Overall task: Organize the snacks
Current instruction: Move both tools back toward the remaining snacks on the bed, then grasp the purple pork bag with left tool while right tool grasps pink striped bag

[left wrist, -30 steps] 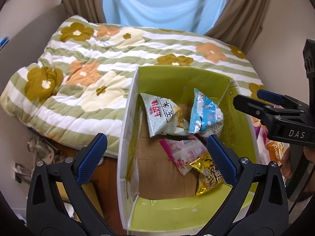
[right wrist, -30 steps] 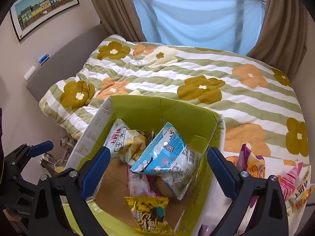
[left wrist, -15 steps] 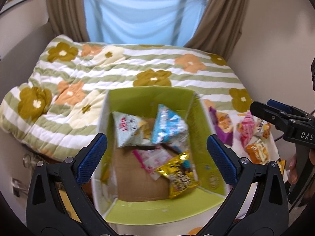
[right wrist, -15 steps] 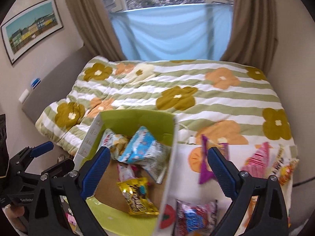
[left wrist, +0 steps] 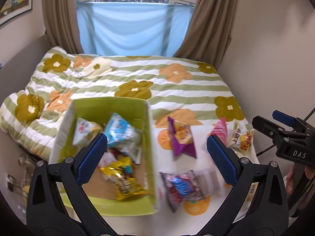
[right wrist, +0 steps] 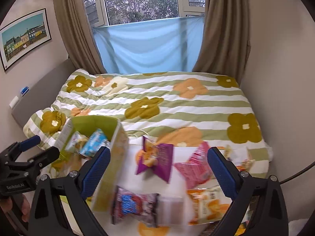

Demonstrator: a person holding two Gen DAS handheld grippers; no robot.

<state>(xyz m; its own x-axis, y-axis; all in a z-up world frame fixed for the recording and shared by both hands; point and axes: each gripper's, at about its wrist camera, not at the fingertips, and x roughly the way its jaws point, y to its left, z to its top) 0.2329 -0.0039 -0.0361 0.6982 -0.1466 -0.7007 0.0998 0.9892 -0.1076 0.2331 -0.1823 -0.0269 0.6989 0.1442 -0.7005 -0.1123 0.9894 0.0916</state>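
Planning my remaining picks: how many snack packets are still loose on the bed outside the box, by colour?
purple packet: 1
pink packet: 1
red-and-blue packet: 1
orange packet: 1
white-and-yellow packets: at least 2, at the far right and partly hidden
Total: at least 6

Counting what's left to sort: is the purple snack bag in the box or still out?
Out. The purple bag lies on the white cloth, right of the green box, apart from its wall.
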